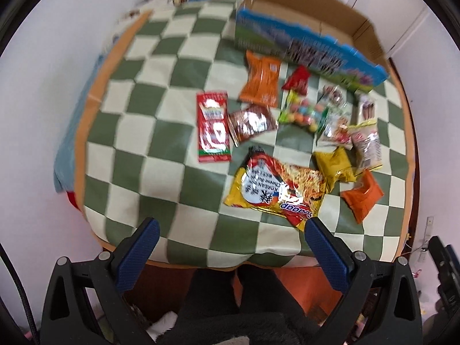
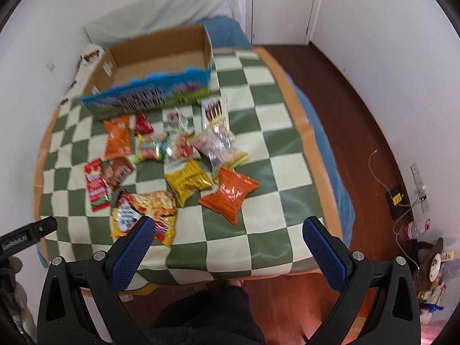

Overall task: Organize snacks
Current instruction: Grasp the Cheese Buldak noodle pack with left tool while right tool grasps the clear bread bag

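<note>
Several snack packets lie on a green-and-cream checkered cloth (image 1: 161,149). A yellow noodle packet (image 1: 276,187) lies nearest, with a red packet (image 1: 213,128), a brown packet (image 1: 251,122), orange packets (image 1: 261,79) and a yellow packet (image 1: 335,165) around it. An empty cardboard box (image 1: 302,20) with a blue-green printed front stands at the far side. My left gripper (image 1: 230,230) is open and empty above the near edge. My right gripper (image 2: 227,230) is open and empty, with the noodle packet (image 2: 143,215) at its left finger and an orange packet (image 2: 230,194) ahead. The box (image 2: 155,57) is beyond.
The cloth covers a low bed or table with an orange border (image 2: 302,115). White walls stand to the left and behind. A dark wooden floor (image 2: 359,143) runs along the right, with cables, a bottle (image 2: 414,228) and clutter. A white door (image 2: 284,5) is at the back.
</note>
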A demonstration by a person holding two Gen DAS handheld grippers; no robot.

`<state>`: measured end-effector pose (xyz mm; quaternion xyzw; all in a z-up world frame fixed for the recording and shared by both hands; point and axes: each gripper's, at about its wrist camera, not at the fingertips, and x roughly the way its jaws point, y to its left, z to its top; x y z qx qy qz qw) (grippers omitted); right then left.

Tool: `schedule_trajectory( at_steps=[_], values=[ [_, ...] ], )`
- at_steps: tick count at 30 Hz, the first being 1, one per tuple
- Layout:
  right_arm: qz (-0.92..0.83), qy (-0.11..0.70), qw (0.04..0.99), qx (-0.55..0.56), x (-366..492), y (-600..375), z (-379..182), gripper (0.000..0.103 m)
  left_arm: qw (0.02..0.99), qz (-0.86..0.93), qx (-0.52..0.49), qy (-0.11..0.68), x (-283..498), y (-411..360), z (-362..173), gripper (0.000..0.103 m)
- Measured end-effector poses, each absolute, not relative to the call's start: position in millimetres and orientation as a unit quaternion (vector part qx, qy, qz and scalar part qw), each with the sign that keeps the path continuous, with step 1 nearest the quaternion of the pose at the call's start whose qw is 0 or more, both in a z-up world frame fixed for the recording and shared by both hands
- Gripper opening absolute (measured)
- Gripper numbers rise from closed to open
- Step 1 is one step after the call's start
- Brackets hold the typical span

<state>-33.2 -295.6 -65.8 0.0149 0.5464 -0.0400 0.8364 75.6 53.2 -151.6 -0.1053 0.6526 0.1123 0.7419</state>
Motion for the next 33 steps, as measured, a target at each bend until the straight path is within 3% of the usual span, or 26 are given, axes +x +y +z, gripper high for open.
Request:
schedule_trajectory(
  at_steps=[9, 14, 21, 27, 33],
  values=[
    [-0.034, 0.591, 0.804, 0.062, 23.3, -316.0, -162.9, 0.103, 0.631, 0.080, -0.239, 0.734, 112.4, 34.8, -251.1, 0.101],
    [-0.036, 0.603, 0.792, 0.087, 46.4, -327.5, -188.0, 0.103, 0.559, 0.085, -0.370, 0.737, 131.6, 35.9, -296.5, 0.094],
    [-0.030, 0.603, 0.790, 0.103, 62.0, -342.1, -206.1, 0.103, 0.469, 0.170, -0.465, 0.732, 144.4, 34.2, -350.0, 0.094],
    [-0.016, 0.606, 0.788, 0.106, 64.8, -353.2, -211.2, 0.103, 0.480, 0.236, -0.450, 0.715, 140.2, 28.0, -354.1, 0.090],
    [-0.011, 0.613, 0.782, 0.114, 69.8, -368.8, -219.6, 0.103, 0.594, 0.202, -0.245, 0.739, 172.5, -19.0, -328.9, 0.075]
  ],
)
